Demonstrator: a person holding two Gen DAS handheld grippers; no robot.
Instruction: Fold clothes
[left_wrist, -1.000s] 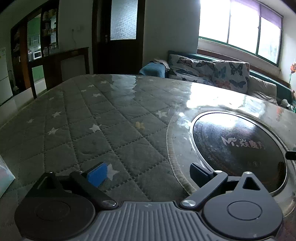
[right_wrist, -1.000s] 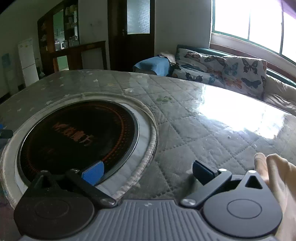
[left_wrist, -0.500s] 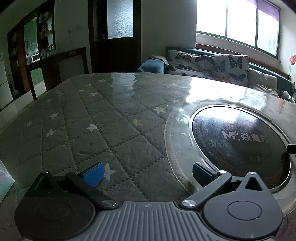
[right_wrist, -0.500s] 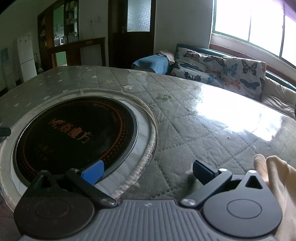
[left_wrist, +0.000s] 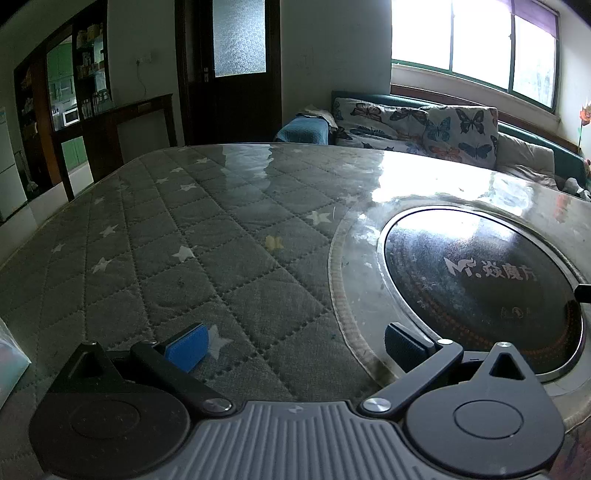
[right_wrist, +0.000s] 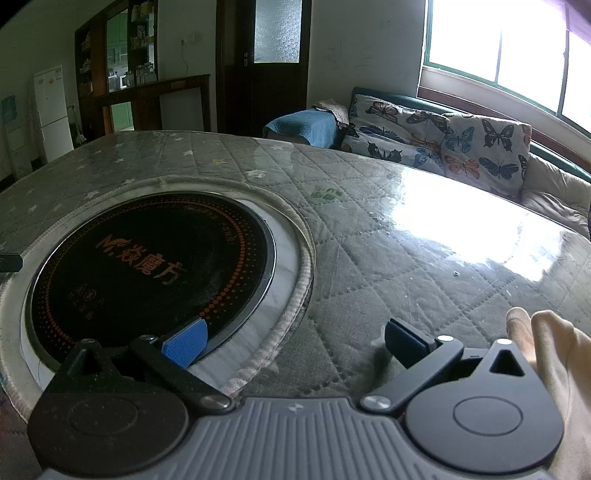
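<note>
Your left tool (left_wrist: 295, 345) hangs low over the tabletop (left_wrist: 207, 236), fingers spread wide, nothing between the pads. Under it lies the grey quilted cover with white stars, beneath a glossy clear sheet. At the far left edge of the left view only, a pale object (left_wrist: 9, 360) shows near the tabletop's edge; too cropped to identify. To the right of the left tool sits the round black cooktop (left_wrist: 480, 280) set into the tabletop, its white lettering legible. At the right edge of that view, a dark finger tip (left_wrist: 583, 292) of your other tool pokes in over the cooktop.

Your right tool (right_wrist: 295, 341) is likewise released and empty. Here the cooktop (right_wrist: 147, 266) lies to the left, its left pad over the rim. Only the right view shows the garment: a cream cloth (right_wrist: 557, 369) at the near right, just beside the tool body, lying on the tabletop. Far behind in both views: a butterfly-print sofa (right_wrist: 443, 144).
</note>
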